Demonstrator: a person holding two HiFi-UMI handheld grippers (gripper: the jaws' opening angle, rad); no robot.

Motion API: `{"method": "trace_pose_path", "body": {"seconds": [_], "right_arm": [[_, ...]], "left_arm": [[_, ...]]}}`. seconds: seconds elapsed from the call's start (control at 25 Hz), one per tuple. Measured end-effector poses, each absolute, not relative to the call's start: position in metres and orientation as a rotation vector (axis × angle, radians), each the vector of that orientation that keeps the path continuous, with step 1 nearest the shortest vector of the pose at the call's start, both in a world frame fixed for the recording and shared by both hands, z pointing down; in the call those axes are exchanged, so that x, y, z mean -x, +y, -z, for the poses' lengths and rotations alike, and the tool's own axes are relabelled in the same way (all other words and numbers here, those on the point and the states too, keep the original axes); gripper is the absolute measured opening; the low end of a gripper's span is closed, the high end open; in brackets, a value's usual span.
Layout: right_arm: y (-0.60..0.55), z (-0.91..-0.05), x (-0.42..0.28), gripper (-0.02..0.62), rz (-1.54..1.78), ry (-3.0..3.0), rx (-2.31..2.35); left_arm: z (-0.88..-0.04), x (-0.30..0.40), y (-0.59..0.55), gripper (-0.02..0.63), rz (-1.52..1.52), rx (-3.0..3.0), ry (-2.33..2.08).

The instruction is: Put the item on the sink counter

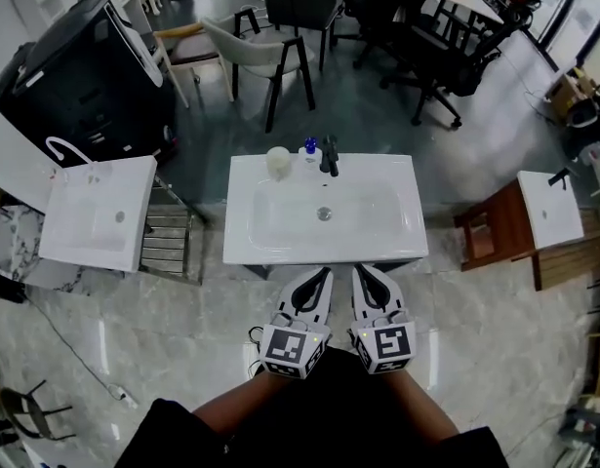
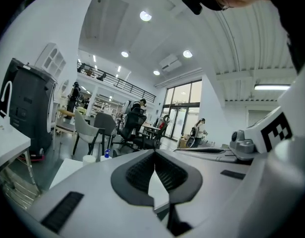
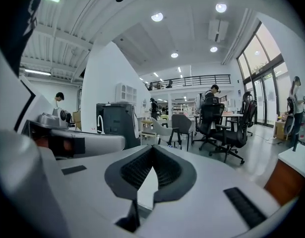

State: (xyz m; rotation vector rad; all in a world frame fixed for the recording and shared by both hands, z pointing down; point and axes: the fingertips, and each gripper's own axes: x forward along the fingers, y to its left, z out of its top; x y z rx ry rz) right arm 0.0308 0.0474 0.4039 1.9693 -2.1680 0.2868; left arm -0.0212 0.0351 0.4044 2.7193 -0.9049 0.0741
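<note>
The white desk (image 1: 241,203) lies open along its front and side rims. At the back — a cup (image 1: 278,161), a blue bottle (image 1: 310,147) and a black faucet (image 1: 329,156) crowd the ledge.

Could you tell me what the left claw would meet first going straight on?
Probably the near rim of the white sink, just ahead of the left claw; height is unclear, so it may pass above.

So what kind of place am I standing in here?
Likely an open-plan office or lab set up for testing: freestanding white sink counters, black office chairs behind them, and tall windows beside a mezzanine railing.
</note>
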Motion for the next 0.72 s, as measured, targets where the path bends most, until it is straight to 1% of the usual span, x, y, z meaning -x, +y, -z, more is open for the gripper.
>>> {"method": "trace_pose_path", "body": {"seconds": [0.36, 0.72], "right_arm": [[0.095, -0.392, -0.103, 0.029, -0.302, -2.144, -2.041], [0.1, -0.39, -0.12, 0.029, -0.308, -2.206, -1.988]], "left_arm": [[-0.393, -0.058, 0.085, 0.017, -0.129, -2.777, -0.841], [-0.391, -0.069, 0.091, 0.017, -0.123, -2.754, -0.95]]}}
